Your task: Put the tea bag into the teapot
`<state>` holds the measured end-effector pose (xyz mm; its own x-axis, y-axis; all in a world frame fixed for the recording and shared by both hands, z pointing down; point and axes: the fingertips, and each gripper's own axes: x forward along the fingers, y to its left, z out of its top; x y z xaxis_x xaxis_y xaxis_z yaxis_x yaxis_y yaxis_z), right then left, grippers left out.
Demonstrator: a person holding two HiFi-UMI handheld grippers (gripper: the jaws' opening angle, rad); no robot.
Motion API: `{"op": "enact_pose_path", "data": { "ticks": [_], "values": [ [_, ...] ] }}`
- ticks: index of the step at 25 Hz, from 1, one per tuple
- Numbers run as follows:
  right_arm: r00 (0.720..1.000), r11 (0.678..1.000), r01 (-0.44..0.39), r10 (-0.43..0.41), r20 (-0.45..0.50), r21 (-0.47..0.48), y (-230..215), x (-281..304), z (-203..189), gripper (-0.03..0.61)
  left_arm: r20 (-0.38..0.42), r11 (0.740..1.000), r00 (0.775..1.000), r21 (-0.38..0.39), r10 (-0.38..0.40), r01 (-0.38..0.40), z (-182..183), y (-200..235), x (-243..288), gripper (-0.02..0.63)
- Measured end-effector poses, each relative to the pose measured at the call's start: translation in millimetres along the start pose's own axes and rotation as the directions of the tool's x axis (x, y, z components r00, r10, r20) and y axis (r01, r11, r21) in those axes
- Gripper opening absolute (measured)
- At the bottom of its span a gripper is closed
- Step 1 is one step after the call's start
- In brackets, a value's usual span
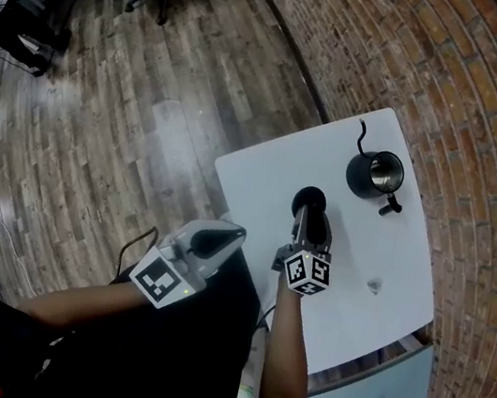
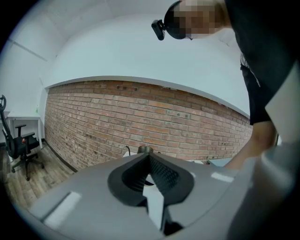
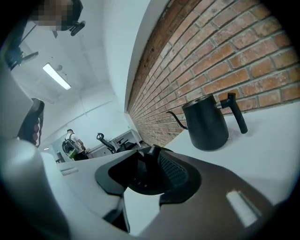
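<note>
Only the head view takes in the whole white surface point(image 1: 261, 181). The black teapot point(image 1: 374, 174) stands toward its far side, near the brick wall point(image 1: 479, 81). Its top is open and bright inside, with the thin spout pointing away and the handle toward the person. A small pale speck, probably the tea bag point(image 1: 373, 285), lies on the surface toward the right edge, well apart from the teapot. It is too small to make out, and neither gripper view shows it.

The right tool point(image 1: 308, 211) hovers over the middle of the surface with a round black lid point(image 1: 311, 198) at its tip. From above the grip itself is hidden. The right gripper view shows it: the jaws stand wide and pinch the lid, whose knob rises between the ribbed pads. Beyond them the teapot appears side-on, lidless, with its curved spout and handle clear.

The left tool point(image 1: 226, 235) is held off the near left corner of the surface, above the person's dark clothing. In the left gripper view its jaw tips are pressed together with nothing between them, and a sliver of white shows in the gap lower down. Only the teapot's rim and spout tip peek over the tool's grey body, which covers the rest. An office chair point(image 2: 21, 145) stands at the far left on the wooden floor point(image 1: 152, 100).
</note>
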<state>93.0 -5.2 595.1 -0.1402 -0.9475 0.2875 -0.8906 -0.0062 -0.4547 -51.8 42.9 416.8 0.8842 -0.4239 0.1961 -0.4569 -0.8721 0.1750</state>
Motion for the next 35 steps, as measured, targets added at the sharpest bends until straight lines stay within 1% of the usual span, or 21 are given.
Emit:
{"op": "enact_pose_path", "data": {
  "ticks": [4, 11, 13, 17, 21, 24, 29, 30, 33, 35],
  "values": [
    [1.000, 0.998, -0.012, 0.012, 0.002, 0.065, 0.4, 5.3, -9.8, 0.146, -0.019, 1.000, 1.000, -0.007, 0.019, -0.020, -5.5, 6.2, -4.1, -0.002],
    [0.999, 0.986, -0.032, 0.031, 0.010, 0.162, 0.7, 13.3, -19.3, 0.143, -0.043, 1.000, 0.999, -0.009, 0.019, -0.019, -12.2, 11.4, -5.0, -0.001],
    [1.000, 0.985, -0.028, 0.028, 0.005, 0.173, -1.1, 14.4, -22.7, 0.143, -0.051, 1.000, 0.998, -0.014, 0.025, -0.026, -14.7, 13.6, -5.9, -0.001],
    [1.000, 0.988, -0.026, 0.027, -0.005, 0.152, -2.9, 17.1, -26.5, 0.141, -0.052, 0.998, 0.997, -0.024, 0.055, -0.056, -16.6, 23.2, -6.5, -0.001],
    [0.999, 0.980, -0.038, 0.041, -0.008, 0.196, -2.5, 21.3, -33.5, 0.140, -0.057, 0.997, 0.996, -0.033, 0.068, -0.070, -19.5, 29.7, -9.9, -0.001],
    [0.999, 0.965, -0.052, 0.054, -0.002, 0.257, -2.3, 25.2, -37.3, 0.138, -0.071, 0.996, 0.995, -0.044, 0.073, -0.077, -23.5, 32.6, -12.5, -0.001],
    [0.997, 0.937, -0.071, 0.072, 0.008, 0.341, -3.6, 29.3, -43.2, 0.138, -0.071, 0.995, 0.994, -0.045, 0.083, -0.086, -25.6, 38.7, -12.9, -0.002],
    [0.997, 0.928, -0.073, 0.073, 0.013, 0.365, -4.6, 29.2, -44.3, 0.138, -0.070, 0.995, 0.994, -0.045, 0.083, -0.086, -25.7, 39.5, -12.9, 0.000],
    [0.996, 0.880, -0.090, 0.079, 0.043, 0.467, -7.5, 30.0, -46.1, 0.137, -0.075, 0.995, 0.994, -0.044, 0.082, -0.085, -26.5, 41.3, -12.8, -0.002],
    [0.996, 0.864, -0.094, 0.082, 0.046, 0.495, -8.2, 32.1, -48.1, 0.137, -0.076, 0.996, 0.994, -0.043, 0.080, -0.084, -26.4, 42.8, -11.7, -0.001]
  ]
}}
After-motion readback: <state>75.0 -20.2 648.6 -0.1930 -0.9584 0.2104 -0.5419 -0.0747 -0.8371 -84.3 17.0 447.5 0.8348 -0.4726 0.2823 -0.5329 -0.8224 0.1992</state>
